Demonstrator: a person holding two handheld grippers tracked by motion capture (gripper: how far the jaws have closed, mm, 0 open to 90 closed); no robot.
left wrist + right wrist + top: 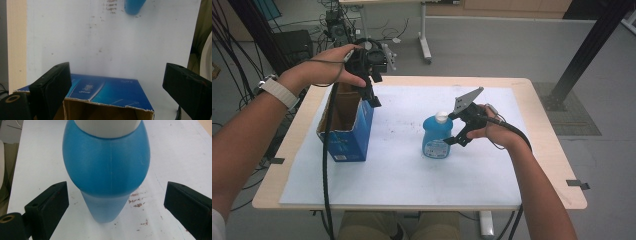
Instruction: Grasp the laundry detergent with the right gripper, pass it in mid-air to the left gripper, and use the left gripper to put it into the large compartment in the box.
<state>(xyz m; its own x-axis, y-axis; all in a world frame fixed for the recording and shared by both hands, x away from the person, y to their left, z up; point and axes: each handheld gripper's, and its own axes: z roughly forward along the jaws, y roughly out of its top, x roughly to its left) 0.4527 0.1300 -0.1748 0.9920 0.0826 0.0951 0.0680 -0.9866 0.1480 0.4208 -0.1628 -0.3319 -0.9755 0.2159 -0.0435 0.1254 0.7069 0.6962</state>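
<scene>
A blue bottle (pixel 436 136) with a white cap stands upright near the middle of the white mat. My right gripper (pixel 455 129) hovers just to its right, open, jaws pointing at the bottle's side. In the right gripper view the bottle (pixel 106 170) looms close ahead of the spread jaws, not between them. An open blue cardboard box (pixel 347 127) stands at the mat's left. My left gripper (pixel 373 95) is held above its far end, open and empty. The left gripper view looks down over the box's torn rim (pixel 105 96), with the bottle (pixel 134 6) at the top.
The white mat (pixel 402 170) covers most of a light wooden table (pixel 547 145). Brown specks dot the mat near the bottle. Cables trail from both grippers. Black posts, cable bundles and another table's legs (pixel 424 35) stand on the floor beyond.
</scene>
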